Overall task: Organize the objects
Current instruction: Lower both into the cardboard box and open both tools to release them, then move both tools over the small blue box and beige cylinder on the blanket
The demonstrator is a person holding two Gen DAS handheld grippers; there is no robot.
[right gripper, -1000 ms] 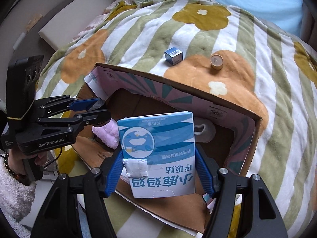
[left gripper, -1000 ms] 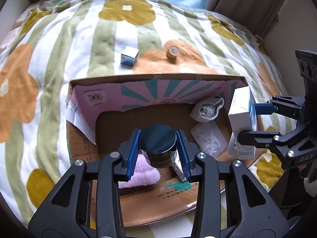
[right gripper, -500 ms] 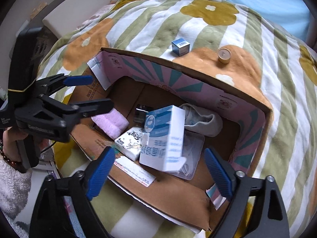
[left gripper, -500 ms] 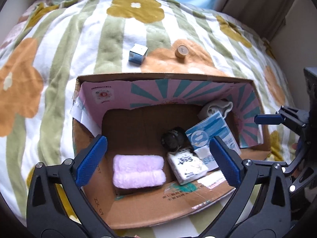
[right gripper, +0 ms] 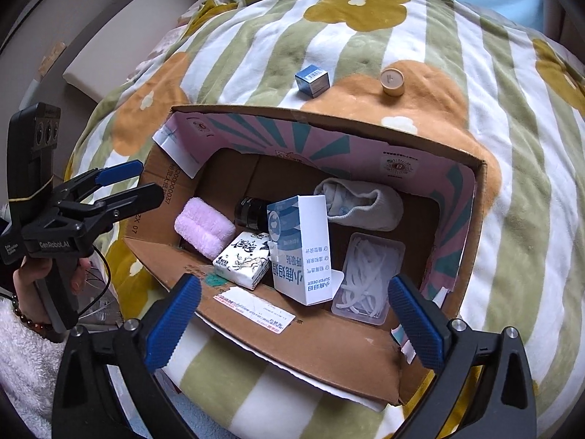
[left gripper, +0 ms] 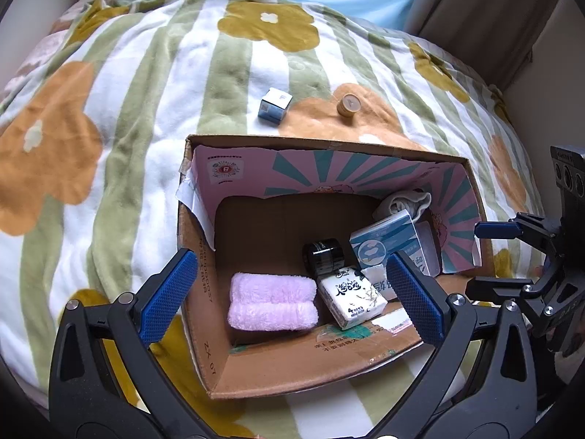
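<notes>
Right wrist view: the open brown cardboard box (right gripper: 329,351) on the striped, flower-patterned bed blanket (right gripper: 512,219) already holds a black round jar (right gripper: 252,212), a blue-and-white carton (right gripper: 303,252), a folded pink towel (right gripper: 203,226), a tissue pack (right gripper: 243,259), a grey sock (right gripper: 365,205) and a clear plastic case (right gripper: 369,278). Both the left gripper (left gripper: 289,292) and right gripper (right gripper: 294,318) have just been opening; they stand spread and empty above the box. Still left on the blanket beyond it: a small blue cube box (right gripper: 312,79) and a tan round lid-like piece (right gripper: 392,81).
</notes>
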